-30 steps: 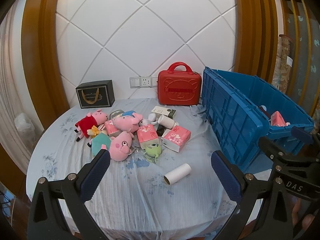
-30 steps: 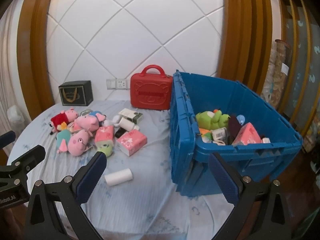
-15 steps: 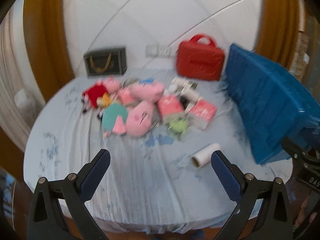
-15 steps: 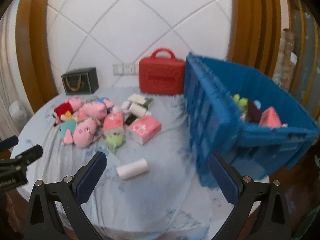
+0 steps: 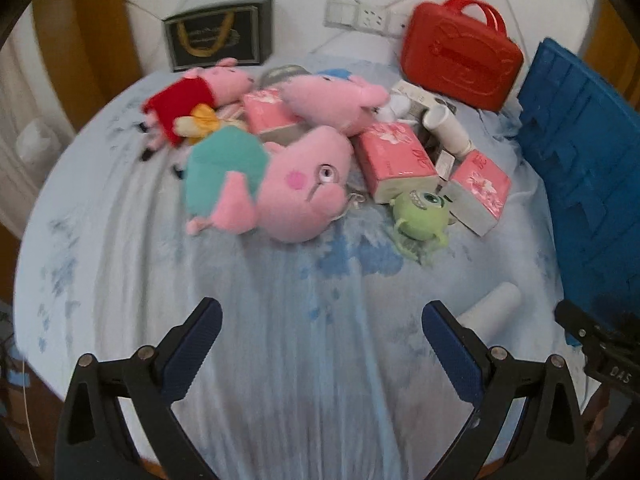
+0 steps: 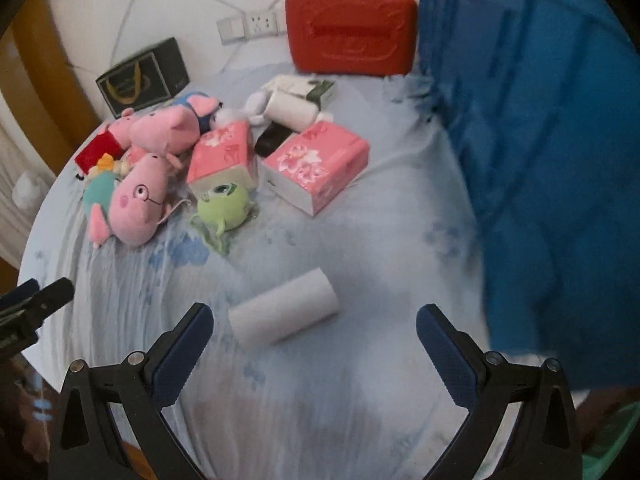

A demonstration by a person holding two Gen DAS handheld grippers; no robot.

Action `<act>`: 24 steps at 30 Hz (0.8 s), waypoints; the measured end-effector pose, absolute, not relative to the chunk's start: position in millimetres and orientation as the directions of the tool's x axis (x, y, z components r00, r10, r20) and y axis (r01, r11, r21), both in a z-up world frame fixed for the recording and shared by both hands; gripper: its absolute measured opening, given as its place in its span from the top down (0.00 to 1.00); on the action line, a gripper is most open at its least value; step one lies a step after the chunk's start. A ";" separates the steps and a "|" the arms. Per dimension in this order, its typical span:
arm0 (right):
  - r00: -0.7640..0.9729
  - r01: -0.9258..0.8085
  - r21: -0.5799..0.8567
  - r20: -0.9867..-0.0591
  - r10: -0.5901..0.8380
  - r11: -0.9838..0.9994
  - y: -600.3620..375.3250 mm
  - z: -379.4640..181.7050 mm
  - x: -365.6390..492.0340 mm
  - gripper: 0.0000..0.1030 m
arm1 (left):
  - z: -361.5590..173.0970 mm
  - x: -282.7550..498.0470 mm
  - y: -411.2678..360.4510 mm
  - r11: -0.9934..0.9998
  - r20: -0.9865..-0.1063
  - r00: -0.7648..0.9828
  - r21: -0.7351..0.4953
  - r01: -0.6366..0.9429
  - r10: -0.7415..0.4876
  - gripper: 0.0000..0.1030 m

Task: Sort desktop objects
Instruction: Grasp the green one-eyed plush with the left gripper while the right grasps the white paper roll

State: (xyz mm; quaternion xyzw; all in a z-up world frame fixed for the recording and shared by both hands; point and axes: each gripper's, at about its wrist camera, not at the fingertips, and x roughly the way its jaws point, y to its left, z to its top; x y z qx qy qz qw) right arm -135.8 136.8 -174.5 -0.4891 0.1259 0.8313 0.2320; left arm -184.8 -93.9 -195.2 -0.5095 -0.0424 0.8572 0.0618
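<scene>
Both cameras have dropped closer to the table (image 5: pixel 120 280) since 1.0 s ago; the toy pile looms larger and the crate's inside is out of sight. Blue crate (image 6: pixel 540 160): right side of table, only its outer wall visible. Red case (image 6: pixel 352 28): at the back against the wall, embossed lettering unreadable. Black gift box (image 5: pixel 218 34): gold print, blurred, unreadable. Pink pig plush (image 5: pixel 296 192): centre of pile, ahead of the left gripper (image 5: pixel 322 338), well apart. White roll (image 6: pixel 284 308): lying on its side just ahead of the right gripper (image 6: pixel 314 338), left of centre, nearer the left finger, untouched. Both jaws spread wide, holding nothing. Readable text: "DAS" on the right gripper's body in the left wrist view.
</scene>
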 end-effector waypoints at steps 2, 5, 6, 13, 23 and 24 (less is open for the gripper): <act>-0.392 -0.521 -0.014 -0.885 0.253 -0.854 140.8 -182.3 -142.1 0.00 | -206.4 -196.7 -85.0 -0.984 -0.874 -0.453 -0.145 -0.103 0.176 0.05; -0.358 -0.526 -0.022 -0.901 0.245 -0.850 145.5 -193.8 -148.4 0.01 | -219.9 -212.5 -73.5 -0.976 -0.885 -0.419 -0.150 -0.157 0.203 0.07; -0.347 -0.534 -0.025 -0.905 0.246 -0.845 146.8 -196.4 -150.5 0.01 | -223.2 -218.1 -68.9 -0.971 -0.887 -0.409 -0.150 -0.184 0.215 0.07; -0.306 -0.659 0.008 -0.917 0.258 -0.752 147.9 -209.8 -150.7 0.14 | -234.8 -261.8 -25.3 -0.887 -0.877 -0.363 -0.136 -0.442 0.316 0.07; -0.223 -0.859 0.043 -0.929 0.297 -0.509 134.9 -241.4 -151.3 0.15 | -274.7 -299.9 29.9 -0.712 -0.893 -0.257 -0.095 -0.696 0.370 0.25; -0.217 -0.869 0.048 -0.931 0.294 -0.492 135.2 -245.0 -151.3 0.15 | -280.8 -300.8 33.3 -0.700 -0.899 -0.241 -0.096 -0.708 0.366 0.26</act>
